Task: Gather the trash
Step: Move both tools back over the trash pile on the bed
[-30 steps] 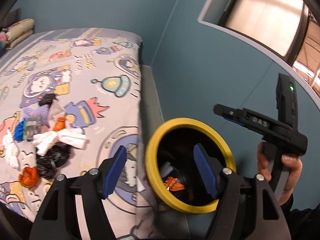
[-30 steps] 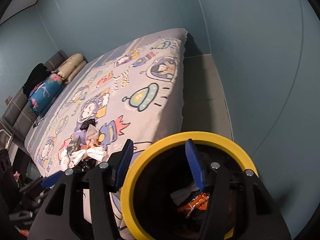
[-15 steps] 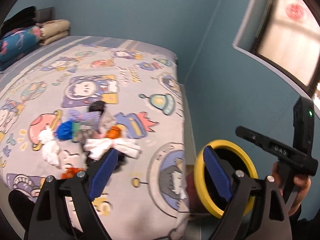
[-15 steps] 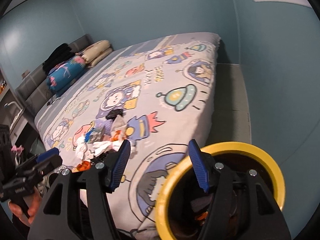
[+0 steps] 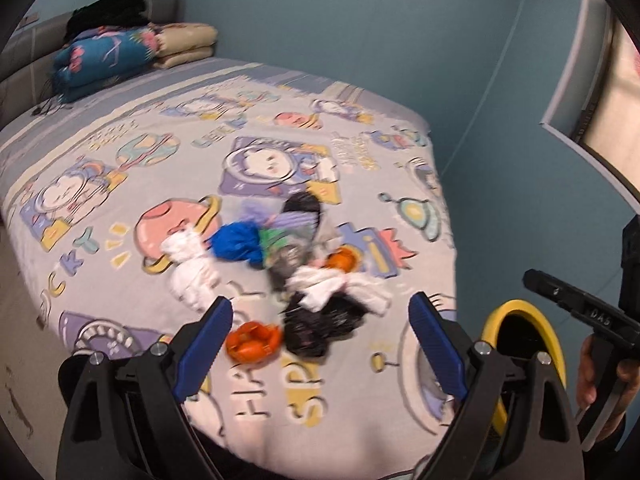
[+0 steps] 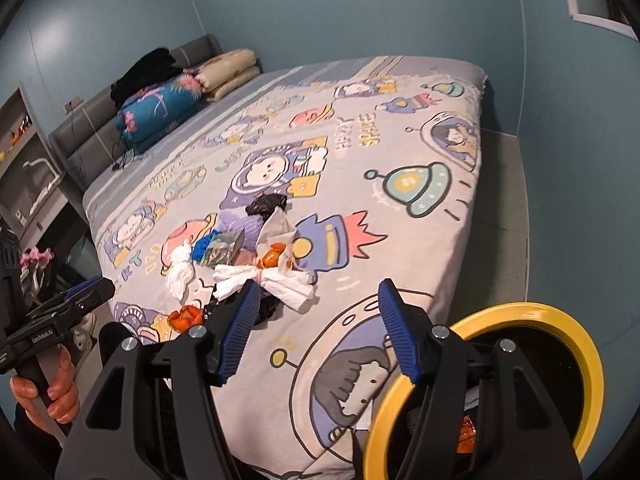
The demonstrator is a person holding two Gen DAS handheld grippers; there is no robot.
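Note:
A pile of trash lies on the cartoon-print bed sheet (image 5: 280, 128): white tissue (image 5: 328, 284), a black bag (image 5: 320, 328), an orange wrapper (image 5: 252, 340), a blue scrap (image 5: 236, 244) and another white wad (image 5: 188, 268). My left gripper (image 5: 320, 306) hovers over the near side of the pile, open wide and empty. My right gripper (image 6: 319, 288) is open too, with nothing between its fingers, just short of the white tissue (image 6: 272, 276). A black bin with a yellow rim (image 6: 532, 312) stands beside the bed at lower right, with an orange wrapper (image 6: 466, 436) inside.
Folded blankets and a blue pillow (image 5: 120, 56) lie at the head of the bed. Blue walls close in on the far side, with a window (image 5: 600, 120) at the right. A strip of grey floor (image 6: 496, 220) runs between bed and wall. Shelves (image 6: 24, 160) stand at the left.
Both grippers have swung away from the bin toward the bed, so the trash pile now lies ahead of them. The left jaws have opened wider, and the right jaws slightly.

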